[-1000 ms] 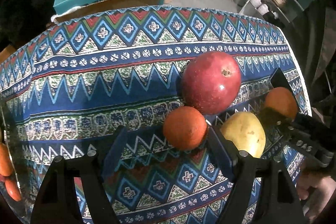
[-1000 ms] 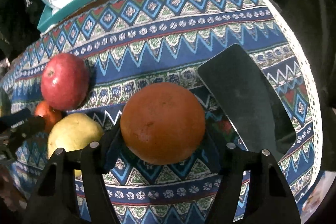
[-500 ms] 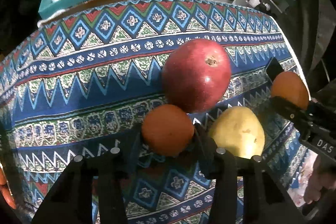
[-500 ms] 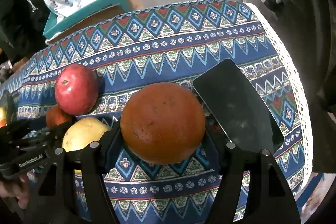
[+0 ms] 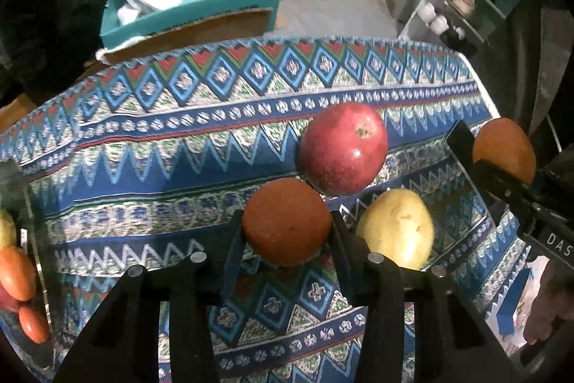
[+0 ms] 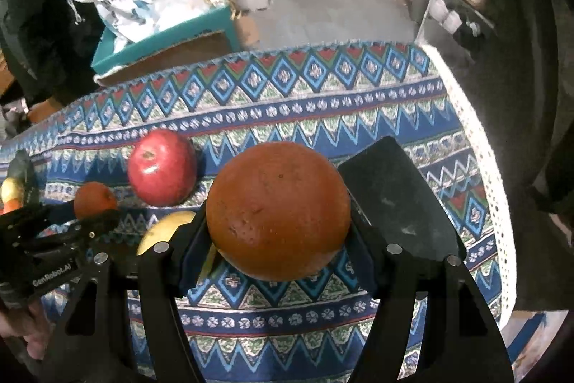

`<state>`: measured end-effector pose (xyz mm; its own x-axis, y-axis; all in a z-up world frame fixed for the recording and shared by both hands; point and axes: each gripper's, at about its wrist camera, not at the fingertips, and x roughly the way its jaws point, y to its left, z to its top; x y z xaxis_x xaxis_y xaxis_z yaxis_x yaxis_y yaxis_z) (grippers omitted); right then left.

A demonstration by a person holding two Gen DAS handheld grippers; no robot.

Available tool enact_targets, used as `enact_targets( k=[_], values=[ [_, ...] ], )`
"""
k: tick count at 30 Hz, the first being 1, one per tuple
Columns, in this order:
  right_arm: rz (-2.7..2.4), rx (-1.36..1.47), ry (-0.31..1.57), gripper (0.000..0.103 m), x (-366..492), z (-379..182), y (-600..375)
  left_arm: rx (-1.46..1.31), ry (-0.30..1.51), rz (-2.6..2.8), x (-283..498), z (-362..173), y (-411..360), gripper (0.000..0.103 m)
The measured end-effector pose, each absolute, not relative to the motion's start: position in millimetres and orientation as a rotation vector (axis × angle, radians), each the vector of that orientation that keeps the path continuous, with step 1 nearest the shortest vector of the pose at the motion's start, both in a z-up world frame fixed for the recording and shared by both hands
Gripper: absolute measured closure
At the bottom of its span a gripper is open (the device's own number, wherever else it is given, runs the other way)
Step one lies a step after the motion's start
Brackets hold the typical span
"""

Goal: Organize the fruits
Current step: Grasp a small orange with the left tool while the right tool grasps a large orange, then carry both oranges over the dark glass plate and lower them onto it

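Covering the table is a patterned blue, red and green cloth, with bare floor, a teal box of white bags and a shoe rack lying beyond its far edge at the top of both frames. Low in the centre of the left wrist view, the left tool is gripping a small orange between its black jaws, which have just been closing on it. Just above and right of it a red apple is sitting on the cloth, and a yellow pear is lying immediately right of the tool. At the left edge, more fruit is showing inside a clear container. In the right wrist view, the right tool is clamping a large orange at frame centre, clear of the cloth. A dark flat phone is lying on the cloth just right of it, partly hidden by the right jaw. A hand is holding the left tool in the lower left corner.
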<state>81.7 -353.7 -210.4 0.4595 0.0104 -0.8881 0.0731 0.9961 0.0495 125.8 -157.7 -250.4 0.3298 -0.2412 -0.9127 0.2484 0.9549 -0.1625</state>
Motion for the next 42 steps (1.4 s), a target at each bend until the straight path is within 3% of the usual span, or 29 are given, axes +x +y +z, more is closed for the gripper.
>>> enact_targets(
  k=[20,42],
  values=[
    [0.024,0.032,0.914,0.035,51,-129,-318,-0.054,0.994,-0.311,83,-151,-111,0.057],
    [0.123,-0.003,0.783,0.035,24,-69,-277,-0.090,0.867,-0.280,53,-100,-69,0.057]
  ],
)
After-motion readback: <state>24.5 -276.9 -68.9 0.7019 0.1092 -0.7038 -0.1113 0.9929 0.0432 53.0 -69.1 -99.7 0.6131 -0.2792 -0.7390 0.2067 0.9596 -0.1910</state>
